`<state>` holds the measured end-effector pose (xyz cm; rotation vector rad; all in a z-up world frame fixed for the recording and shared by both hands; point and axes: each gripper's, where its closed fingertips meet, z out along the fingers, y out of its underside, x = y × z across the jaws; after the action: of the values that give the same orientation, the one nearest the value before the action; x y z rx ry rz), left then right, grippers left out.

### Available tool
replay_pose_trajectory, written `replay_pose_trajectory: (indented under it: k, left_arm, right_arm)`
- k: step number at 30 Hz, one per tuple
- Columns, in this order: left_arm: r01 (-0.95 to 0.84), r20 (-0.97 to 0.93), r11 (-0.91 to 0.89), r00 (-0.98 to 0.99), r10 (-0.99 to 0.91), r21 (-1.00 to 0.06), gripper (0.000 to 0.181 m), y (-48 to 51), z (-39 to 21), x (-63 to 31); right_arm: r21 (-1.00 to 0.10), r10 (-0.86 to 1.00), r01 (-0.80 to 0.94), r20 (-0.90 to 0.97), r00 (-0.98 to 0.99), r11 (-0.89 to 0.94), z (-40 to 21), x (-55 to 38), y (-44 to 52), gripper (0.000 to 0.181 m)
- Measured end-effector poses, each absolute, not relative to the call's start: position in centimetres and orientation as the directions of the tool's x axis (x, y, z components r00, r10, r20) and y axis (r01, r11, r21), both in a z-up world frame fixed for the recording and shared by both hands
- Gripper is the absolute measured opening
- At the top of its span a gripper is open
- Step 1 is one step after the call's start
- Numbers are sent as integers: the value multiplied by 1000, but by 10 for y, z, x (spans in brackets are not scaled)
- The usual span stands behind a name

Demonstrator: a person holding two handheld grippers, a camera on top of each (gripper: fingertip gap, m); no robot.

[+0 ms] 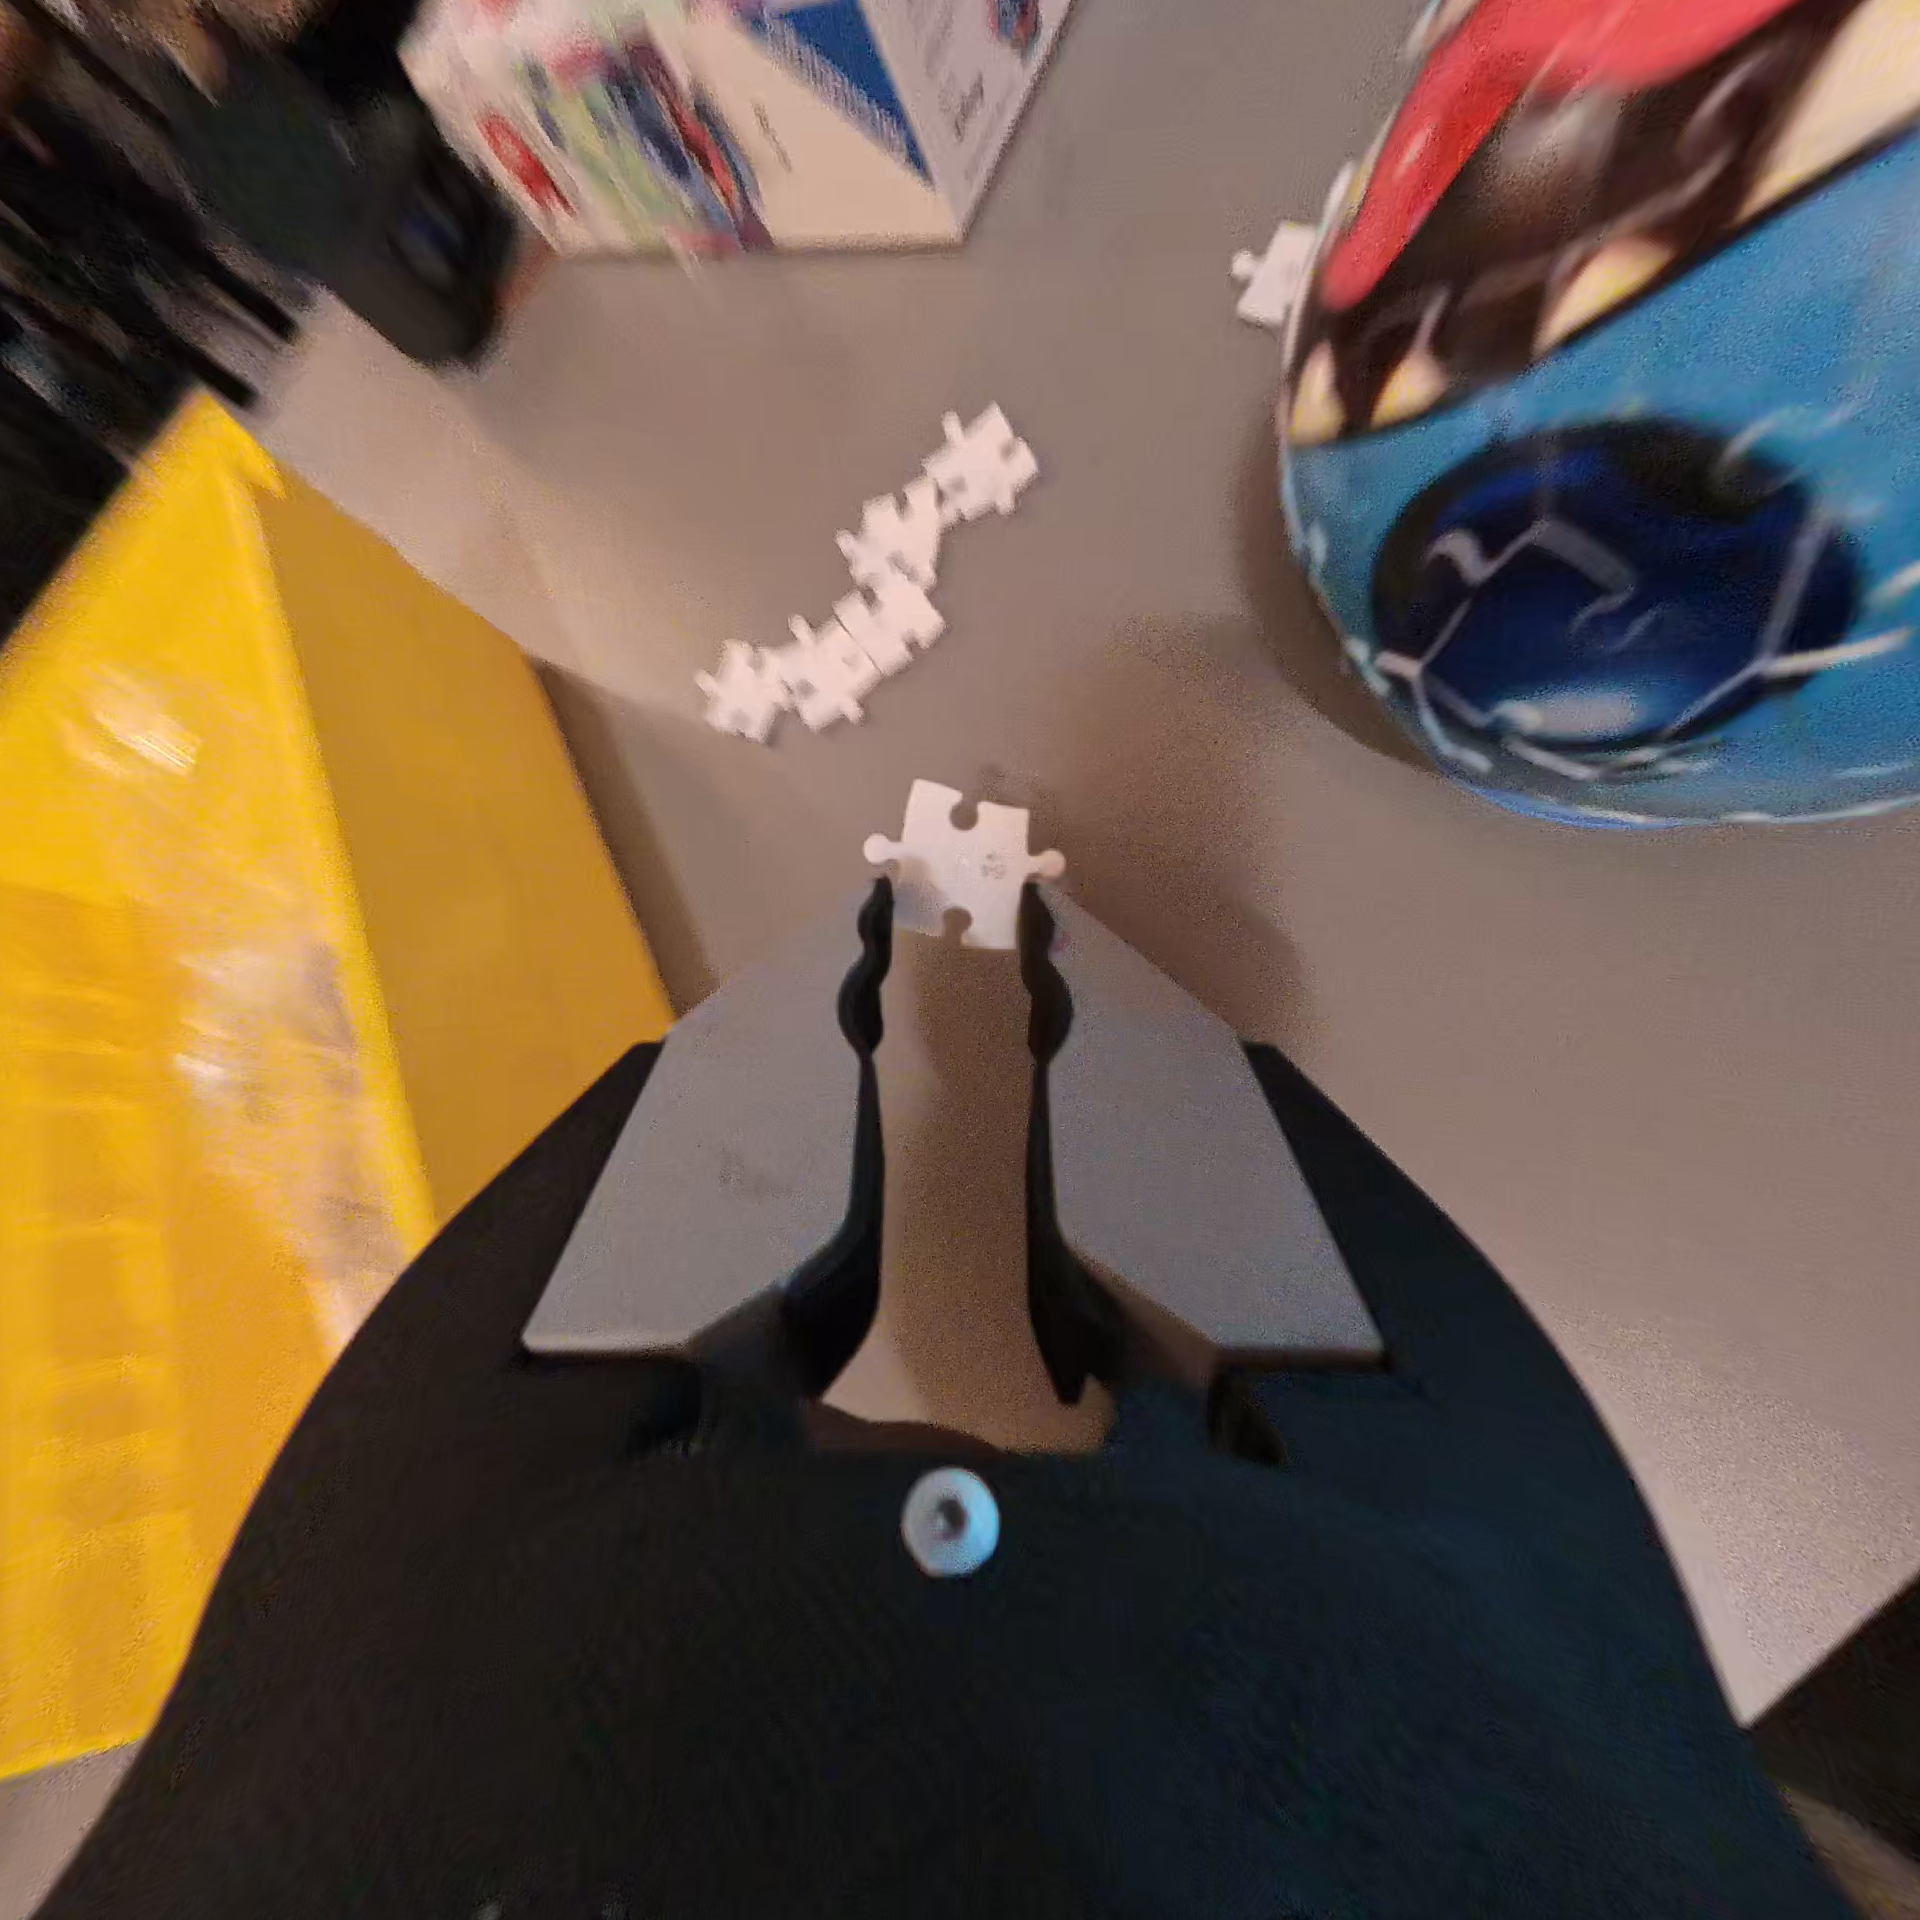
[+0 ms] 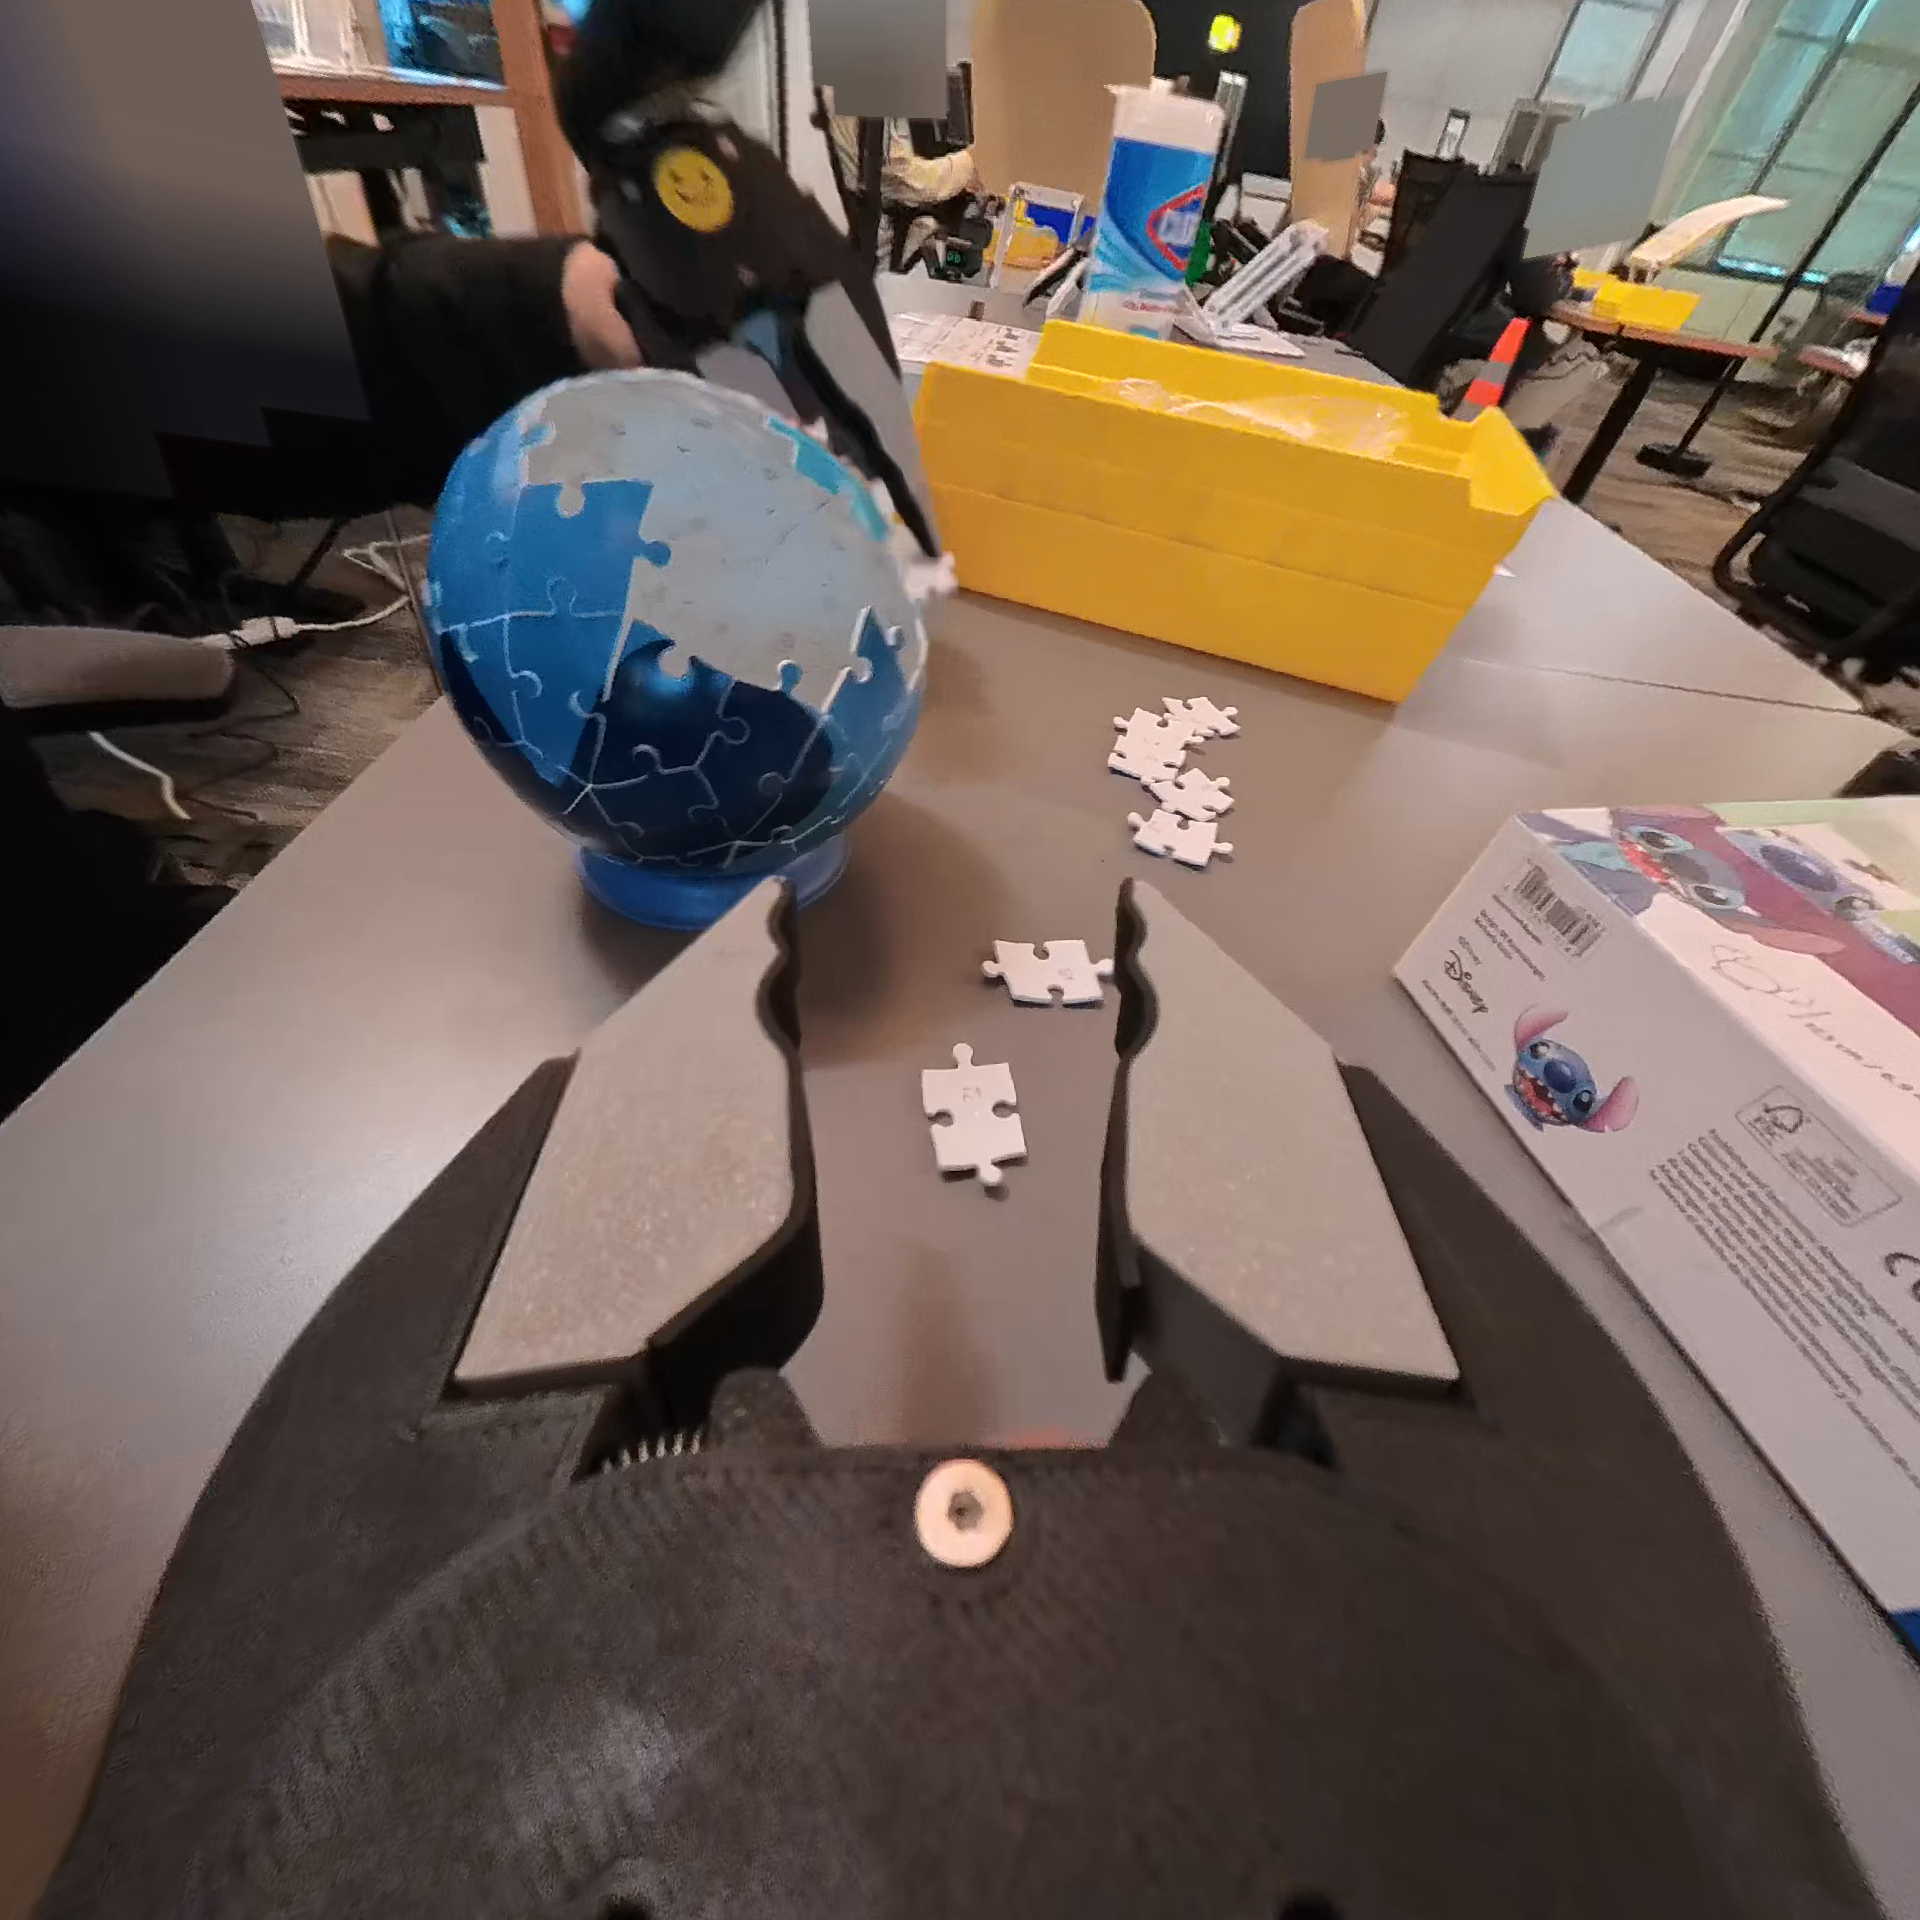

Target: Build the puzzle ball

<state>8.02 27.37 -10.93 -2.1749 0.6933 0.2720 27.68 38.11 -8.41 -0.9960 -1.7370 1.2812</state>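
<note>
The partly built puzzle ball [image 2: 675,644] stands on a blue stand [image 2: 707,883] at the table's left; its open gap shows the grey inner faces of pieces. In the left wrist view the ball [image 1: 1621,520] is at the upper right. My left gripper [image 1: 961,904] is shut on a white puzzle piece [image 1: 956,862], held above the table. The right wrist view shows the left gripper [image 2: 925,551] by the ball's right side. My right gripper [image 2: 956,935] is open and empty, low over the table. Two loose white pieces [image 2: 1049,971] [image 2: 975,1112] lie between its fingers.
A cluster of loose white pieces [image 2: 1174,769] [image 1: 873,592] lies mid-table. A yellow bin [image 2: 1226,520] [image 1: 208,831] stands behind it. The puzzle box [image 2: 1714,1091] [image 1: 727,125] lies at the right. A wipes canister [image 2: 1153,208] stands far back. A person's sleeve [image 2: 457,301] reaches in from the left. One gripper's finger ends stand about 25 centimeters off the other's.
</note>
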Motion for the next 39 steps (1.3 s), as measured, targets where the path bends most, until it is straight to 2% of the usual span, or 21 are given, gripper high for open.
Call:
replay_pose_trajectory:
  k: [2,5,8,11,16,20,23,25,27,33,39]
  left_arm:
    - [-701,-554,-405,712,-431,-586,22,281,-74,92]
    - [-870,-723,-256,492,-485,-421,23,301,-32,117]
    - [-944,-801,-106,322,-504,-312,23,323,-1,153]
    - [-964,-828,-27,241,-506,-264,23,341,12,177]
    - [-969,-848,82,160,-504,-232,23,345,18,208]
    - [-978,-883,143,68,-464,-150,23,344,20,222]
    - [-980,-894,158,38,-447,-120,22,343,21,227]
    - [-973,-888,160,74,-454,-164,22,340,22,231]
    - [-964,-883,138,144,-446,-227,15,337,27,231]
    - [-885,-795,-4,419,-438,-465,24,319,30,215]
    - [-625,-583,-159,775,-244,-764,19,285,38,172]
  right_arm:
    - [-967,913,162,119,-391,195,-71,271,390,49]
    - [-982,927,137,70,-367,129,-31,258,396,26]
    - [-990,903,133,-22,-430,39,9,242,381,31]
    - [-986,890,162,-44,-455,34,27,226,361,34]
    - [-982,907,155,30,-421,104,31,216,350,28]
    - [-982,877,179,-32,-480,62,28,218,341,26]
    - [-982,870,183,-41,-492,56,27,219,339,2]
    - [-984,864,166,-32,-502,60,28,222,338,1]
    - [-988,855,150,-42,-517,42,29,224,335,0]
    - [-986,877,152,-9,-480,74,19,220,337,0]
    - [-973,890,171,62,-451,154,-9,214,347,0]
